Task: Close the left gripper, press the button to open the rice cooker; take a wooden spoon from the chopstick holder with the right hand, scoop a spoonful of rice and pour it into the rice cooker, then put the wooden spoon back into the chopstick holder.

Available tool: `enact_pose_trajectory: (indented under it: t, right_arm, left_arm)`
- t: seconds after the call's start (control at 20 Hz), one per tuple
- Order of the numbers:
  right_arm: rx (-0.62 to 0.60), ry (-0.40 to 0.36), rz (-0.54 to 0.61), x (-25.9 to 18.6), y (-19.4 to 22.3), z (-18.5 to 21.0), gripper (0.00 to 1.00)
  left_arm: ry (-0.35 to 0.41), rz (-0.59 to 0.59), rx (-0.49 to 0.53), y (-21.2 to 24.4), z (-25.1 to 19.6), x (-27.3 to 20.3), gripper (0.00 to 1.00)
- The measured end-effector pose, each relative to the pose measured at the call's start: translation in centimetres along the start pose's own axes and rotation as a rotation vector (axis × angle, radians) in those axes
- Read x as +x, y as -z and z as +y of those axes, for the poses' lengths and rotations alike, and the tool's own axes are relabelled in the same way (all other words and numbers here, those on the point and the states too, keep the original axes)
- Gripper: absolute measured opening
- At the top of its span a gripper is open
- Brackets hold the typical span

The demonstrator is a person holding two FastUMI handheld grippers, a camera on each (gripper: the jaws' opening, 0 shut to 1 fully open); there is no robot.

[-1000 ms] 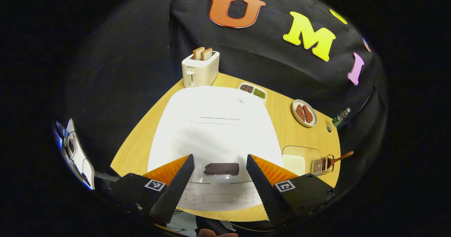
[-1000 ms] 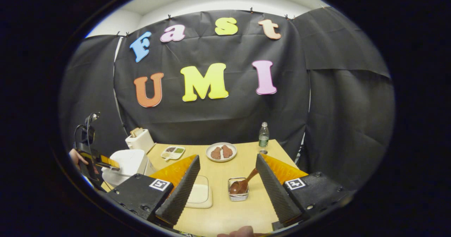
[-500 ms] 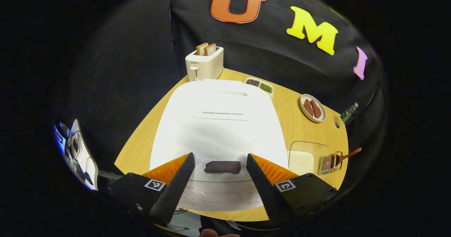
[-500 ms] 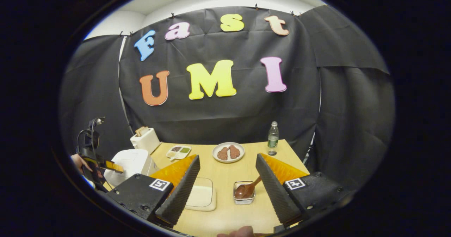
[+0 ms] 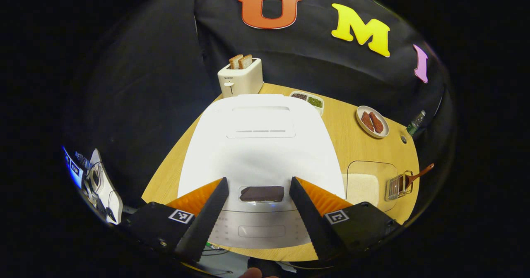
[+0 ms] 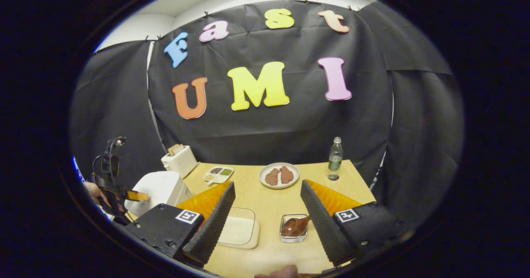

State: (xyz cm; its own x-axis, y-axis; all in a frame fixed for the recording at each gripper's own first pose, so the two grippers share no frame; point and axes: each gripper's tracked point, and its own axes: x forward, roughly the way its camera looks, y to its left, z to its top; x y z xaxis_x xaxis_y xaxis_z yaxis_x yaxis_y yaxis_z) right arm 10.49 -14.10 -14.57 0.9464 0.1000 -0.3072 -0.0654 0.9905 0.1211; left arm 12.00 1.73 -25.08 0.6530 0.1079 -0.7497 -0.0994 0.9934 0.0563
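Moved since earlier: left gripper view has lifted slightly off the rice cooker, more wall visible; right gripper view has swung a bit left, so bottle and plate sit further right in it. Nothing on the table has shifted.
L gripper (image 5: 257,212): jaws spread wide, holding nothing, hovering over front edge of rice cooker (image 5: 258,145), fingers either side of the dark button (image 5: 261,193), not touching it.
R gripper (image 6: 267,218): jaws apart, empty, above near table edge, aimed toward chopstick holder (image 6: 293,228).
Rice cooker: white, lid down, at table's left-front; also seen at (image 6: 159,189) w/ the L gripper beside it in a person's hand.
Wooden spoon (image 6: 297,225): in the chopstick holder, bowl end down, handle leaning right; also (image 5: 416,175).
Rice: white, in clear container (image 6: 240,229), just left of holder, right of cooker.
Table (image 6: 265,199): light wood.
Other: toaster (image 5: 240,77) w/ two bread slices behind cooker; divided dish (image 5: 307,100); plate (image 6: 279,175) w/ two brown pieces; bottle (image 6: 334,158) far right.
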Motion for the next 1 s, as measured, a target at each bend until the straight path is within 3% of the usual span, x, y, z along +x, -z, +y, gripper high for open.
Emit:
enact_pose_trajectory:
  t: [0.5,0.7,1.0]
  right_arm:
    - [-0.042,0.019,-0.067,-3.7,-1.9,3.1,1.00]
    - [-0.057,0.047,-0.131,-6.9,-3.3,5.0,1.00]
    - [-0.061,0.102,-0.256,-15.3,-5.2,9.1,1.00]
  left_arm:
    - [0.034,-0.164,-0.009,-2.5,-0.3,-1.6,0.95]
    - [0.081,-0.324,-0.018,-5.4,-0.2,-7.4,0.95]
    - [0.174,-0.590,0.033,-6.4,-0.3,-20.6,0.94]
